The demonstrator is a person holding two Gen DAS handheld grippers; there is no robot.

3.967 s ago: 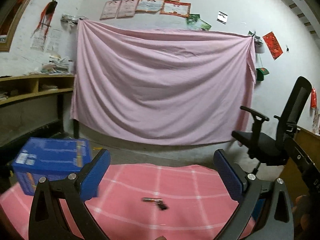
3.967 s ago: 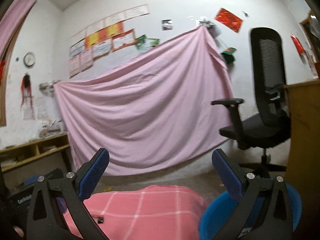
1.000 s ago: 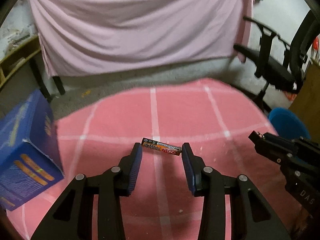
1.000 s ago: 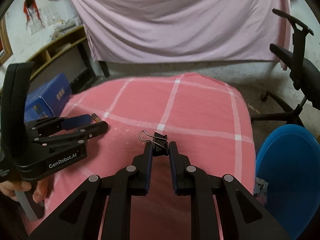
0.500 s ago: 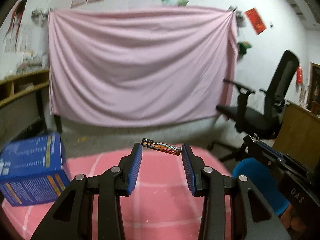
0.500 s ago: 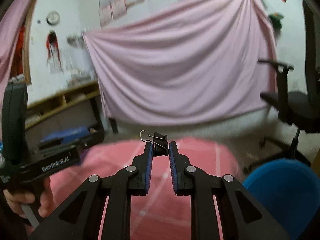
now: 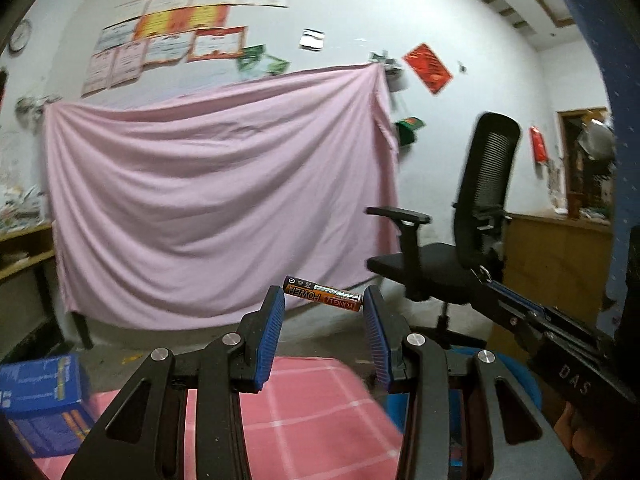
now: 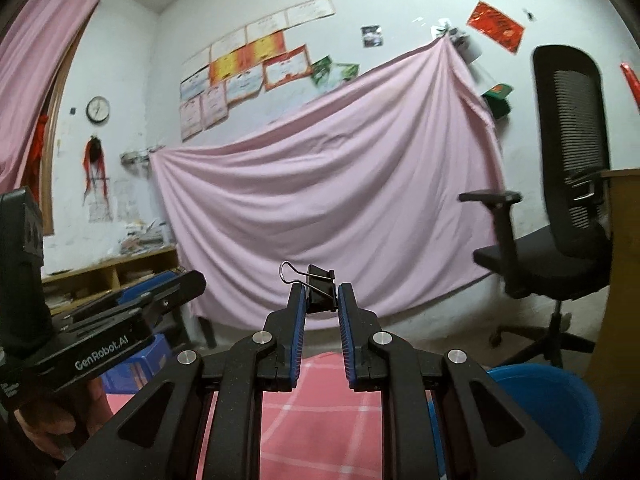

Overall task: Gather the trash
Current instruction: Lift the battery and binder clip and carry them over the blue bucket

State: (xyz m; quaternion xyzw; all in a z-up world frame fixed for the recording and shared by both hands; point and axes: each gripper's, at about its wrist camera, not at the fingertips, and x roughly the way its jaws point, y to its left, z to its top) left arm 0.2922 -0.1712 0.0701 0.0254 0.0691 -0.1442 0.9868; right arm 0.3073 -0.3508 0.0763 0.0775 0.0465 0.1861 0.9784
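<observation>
My left gripper (image 7: 324, 300) is shut on an orange and black battery (image 7: 323, 293), held crosswise between the blue pads, lifted above the pink checked table (image 7: 304, 400). My right gripper (image 8: 321, 296) is shut on a black binder clip (image 8: 319, 294) with its wire handle sticking up left. It is also raised above the table (image 8: 320, 420). A blue bin (image 8: 548, 404) stands low on the right in the right wrist view, and a part of it shows in the left wrist view (image 7: 508, 368). The left gripper body (image 8: 108, 340) shows at the left of the right wrist view.
A blue cardboard box (image 7: 40, 396) sits on the table's left side. A black office chair (image 7: 452, 248) stands to the right beyond the table, next to a wooden cabinet (image 7: 556, 264). A pink sheet (image 7: 216, 208) hangs on the back wall. Wooden shelves (image 8: 112, 276) stand at the left.
Both grippers have lifted from the table with the battery and the binder clip held, and have swung to the right; the chair and blue bin are now closer.
</observation>
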